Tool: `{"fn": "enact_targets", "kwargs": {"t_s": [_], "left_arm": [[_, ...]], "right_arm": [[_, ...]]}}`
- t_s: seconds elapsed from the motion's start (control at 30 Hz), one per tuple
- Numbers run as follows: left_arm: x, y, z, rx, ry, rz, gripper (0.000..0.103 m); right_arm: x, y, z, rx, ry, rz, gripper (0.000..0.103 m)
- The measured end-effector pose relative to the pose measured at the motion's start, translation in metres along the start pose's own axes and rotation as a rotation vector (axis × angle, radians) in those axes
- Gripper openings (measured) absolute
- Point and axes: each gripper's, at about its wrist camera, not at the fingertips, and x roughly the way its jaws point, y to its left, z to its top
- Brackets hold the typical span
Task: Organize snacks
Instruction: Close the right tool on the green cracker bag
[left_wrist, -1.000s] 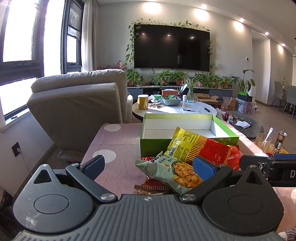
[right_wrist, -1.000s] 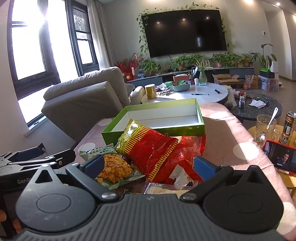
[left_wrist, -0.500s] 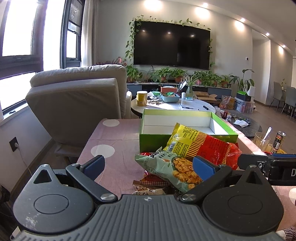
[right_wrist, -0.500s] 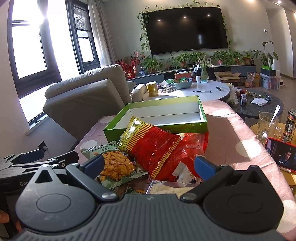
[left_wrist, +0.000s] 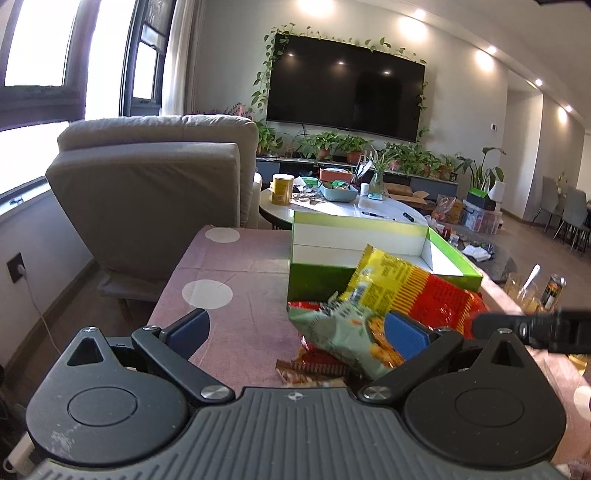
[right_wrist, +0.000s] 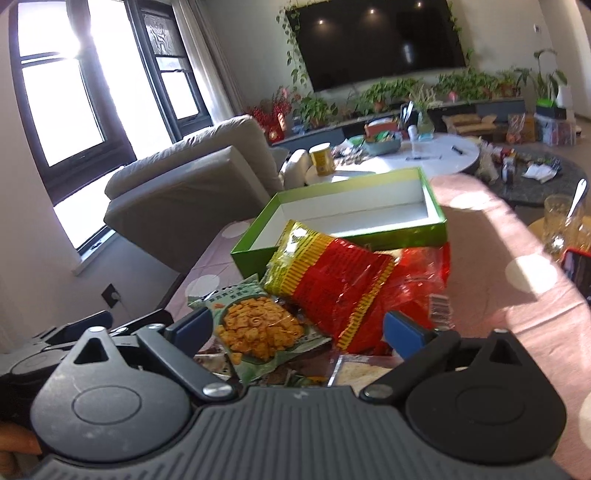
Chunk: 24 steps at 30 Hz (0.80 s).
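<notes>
A pile of snack packets lies on the pink dotted tablecloth (left_wrist: 236, 295) in front of an open green box (left_wrist: 321, 280) with a white, empty inside (right_wrist: 354, 218). On top lies a yellow-and-red bag (left_wrist: 410, 291) (right_wrist: 332, 280), with a pale green cracker bag (left_wrist: 340, 332) (right_wrist: 255, 325) nearer me. My left gripper (left_wrist: 295, 332) stands open at the pile's left side, its right fingertip over the green bag. My right gripper (right_wrist: 295, 328) is open just short of the pile, spanning both bags. Each gripper shows in the other's view: right gripper (left_wrist: 532, 326), left gripper (right_wrist: 74, 332).
A grey armchair (left_wrist: 155, 184) stands beyond the table's left end. A round white coffee table (left_wrist: 347, 210) with clutter sits behind the box. A glass with a spoon (right_wrist: 561, 221), a can (left_wrist: 552, 291) and a phone (right_wrist: 578, 266) are at the right.
Both grippers have moved forward and lower toward the snack pile, which now looms larger. The right view has tilted and blurred slightly. Nothing has been gripped.
</notes>
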Motion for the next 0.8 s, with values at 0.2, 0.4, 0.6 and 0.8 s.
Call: {"fn": "enact_targets", "kwargs": {"t_s": [0.2, 0.4, 0.6, 0.8], "left_arm": [[0.037, 0.007, 0.022, 0.014, 0.026, -0.065, 0.088], [0.068, 0.006, 0.02, 0.04, 0.097, -0.152, 0.072], [0.078, 0.014, 0.008, 0.037, 0.146, -0.258, 0.062], [0.082, 0.024, -0.001, 0.03, 0.176, -0.314, 0.063]], "right_arm": [[0.022, -0.005, 0.006, 0.092, 0.127, 0.072, 0.087], [0.044, -0.01, 0.008, 0.203, 0.227, 0.105, 0.086], [0.062, -0.017, 0.011, 0.266, 0.276, 0.093, 0.086], [0.076, -0.029, 0.01, 0.367, 0.34, 0.11, 0.086]]}}
